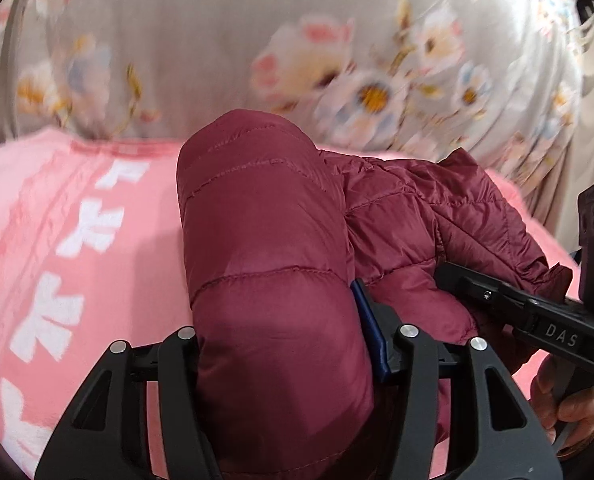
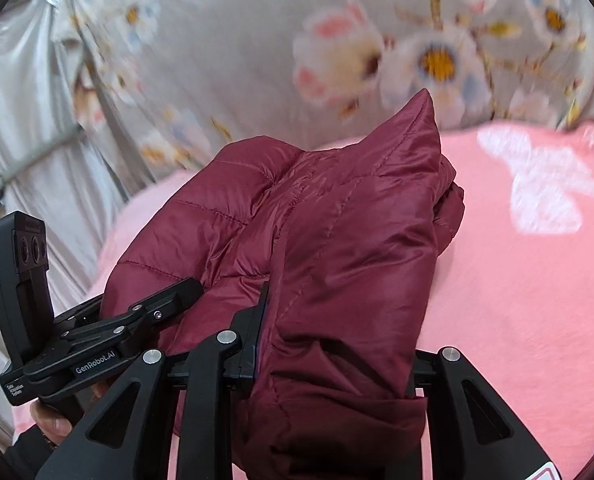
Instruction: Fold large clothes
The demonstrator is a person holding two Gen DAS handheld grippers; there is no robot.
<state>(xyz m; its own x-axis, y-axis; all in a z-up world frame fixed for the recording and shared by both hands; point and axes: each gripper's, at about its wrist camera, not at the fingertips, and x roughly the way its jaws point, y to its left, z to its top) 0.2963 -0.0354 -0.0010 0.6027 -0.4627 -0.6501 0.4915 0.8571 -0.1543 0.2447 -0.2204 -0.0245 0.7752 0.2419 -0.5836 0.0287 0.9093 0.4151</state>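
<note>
A maroon quilted puffer jacket (image 1: pixel 265 240) is bunched up over a pink blanket (image 1: pixel 57 220). My left gripper (image 1: pixel 285 340) is shut on a thick fold of it; the fold fills the space between the fingers and hides the tips. In the right wrist view my right gripper (image 2: pixel 337 344) is shut on another fold of the same jacket (image 2: pixel 337 240), which rises to a peak ahead. Each gripper shows in the other's view: the right one (image 1: pixel 537 312) beside the jacket's right side, the left one (image 2: pixel 109 336) at its left side.
The pink blanket (image 2: pixel 517 300) with white patterns covers the surface under the jacket. A grey floral sheet (image 1: pixel 297 40) hangs behind it, blurred. Shiny grey fabric (image 2: pixel 17 120) hangs at the left in the right wrist view.
</note>
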